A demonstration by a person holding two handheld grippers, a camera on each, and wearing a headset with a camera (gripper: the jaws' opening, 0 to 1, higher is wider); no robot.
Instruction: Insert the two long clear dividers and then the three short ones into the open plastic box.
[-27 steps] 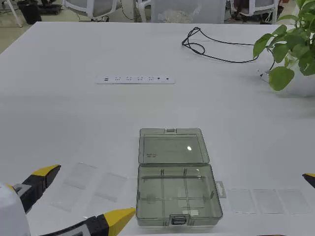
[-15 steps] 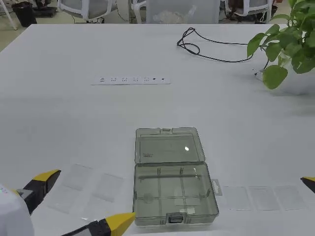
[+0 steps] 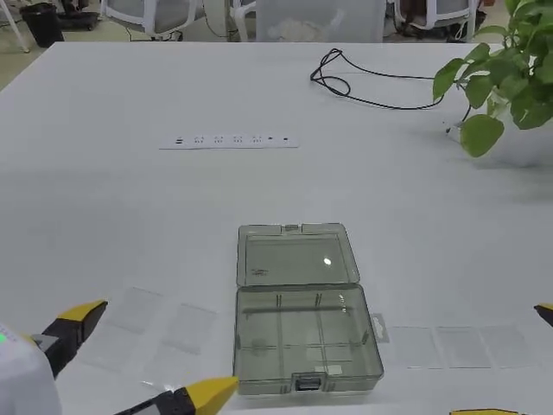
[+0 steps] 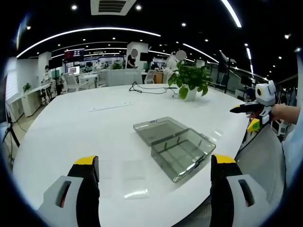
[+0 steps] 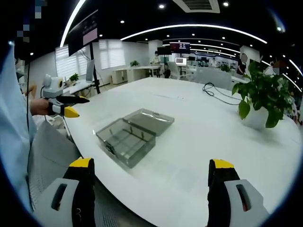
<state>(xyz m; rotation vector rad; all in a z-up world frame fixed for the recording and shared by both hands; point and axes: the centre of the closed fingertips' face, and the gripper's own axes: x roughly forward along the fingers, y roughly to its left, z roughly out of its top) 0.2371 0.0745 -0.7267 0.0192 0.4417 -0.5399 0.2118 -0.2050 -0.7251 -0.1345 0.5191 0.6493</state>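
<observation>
Seemingly just starting: left gripper and right gripper gape empty; next, grasp a long divider beside the box.

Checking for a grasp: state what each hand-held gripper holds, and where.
Nothing is held: the left hand-held gripper and right hand-held gripper are both open, jaws empty.

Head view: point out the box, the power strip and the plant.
box [image 3: 307, 335], head view, floor of its base
power strip [image 3: 229, 141], head view, middle of its top
plant [image 3: 499, 71], head view, its central leaves
</observation>
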